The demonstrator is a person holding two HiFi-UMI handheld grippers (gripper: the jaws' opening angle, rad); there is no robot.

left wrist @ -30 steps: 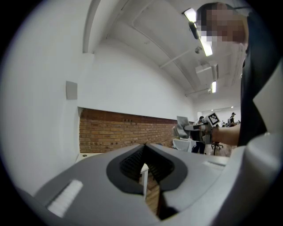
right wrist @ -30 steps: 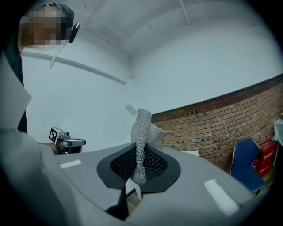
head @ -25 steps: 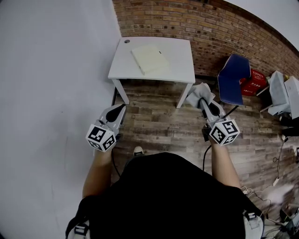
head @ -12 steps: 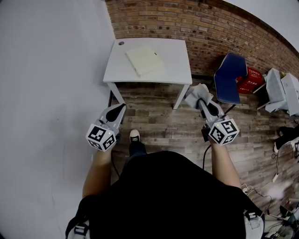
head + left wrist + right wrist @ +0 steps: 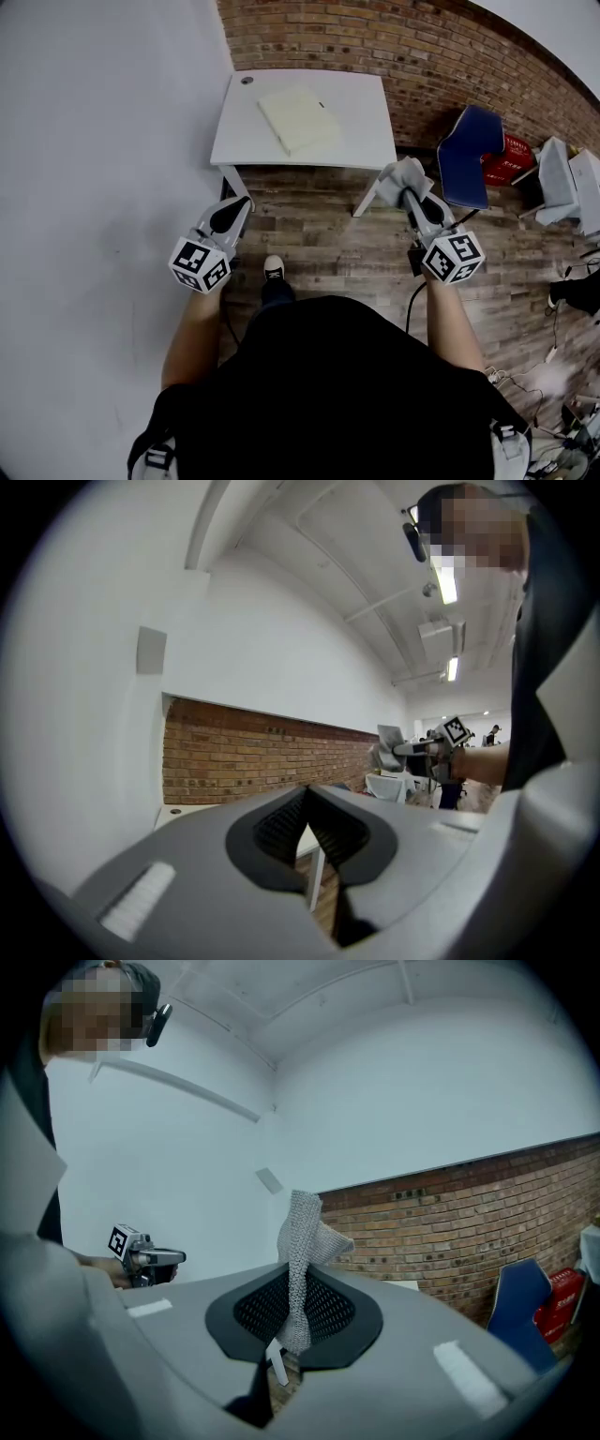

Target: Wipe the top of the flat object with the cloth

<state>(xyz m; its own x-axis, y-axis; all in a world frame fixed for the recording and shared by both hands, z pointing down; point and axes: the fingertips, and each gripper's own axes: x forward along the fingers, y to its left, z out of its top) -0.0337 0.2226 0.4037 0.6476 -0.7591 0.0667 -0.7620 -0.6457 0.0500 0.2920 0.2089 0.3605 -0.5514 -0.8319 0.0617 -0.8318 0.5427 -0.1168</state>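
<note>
Standing back from the desk [image 5: 361,127], you hold both tools out over the wood floor [image 5: 309,244], well short of the work. Right tool [image 5: 412,197]: jaws pressed together on the grey cloth [image 5: 401,176], pinched by one fold, with the rest bunched and standing up above the tips. Left tool [image 5: 228,216]: jaws closed on each other, nothing between them. The flat object [image 5: 298,120], a pale pad, lies on the white desk towards its middle, slightly skewed to the edges, its top bare and apart from both tools. Judgement: this is the approach step; the cloth is secured and no wiping has begun. The next move calls for closing up to the desk, lowering the right tool over the pad and tilting it so that the loose cloth, not the jaw tips, meets the top. The pad looks light; you may need the left tool at one edge to stop it sliding.
</note>
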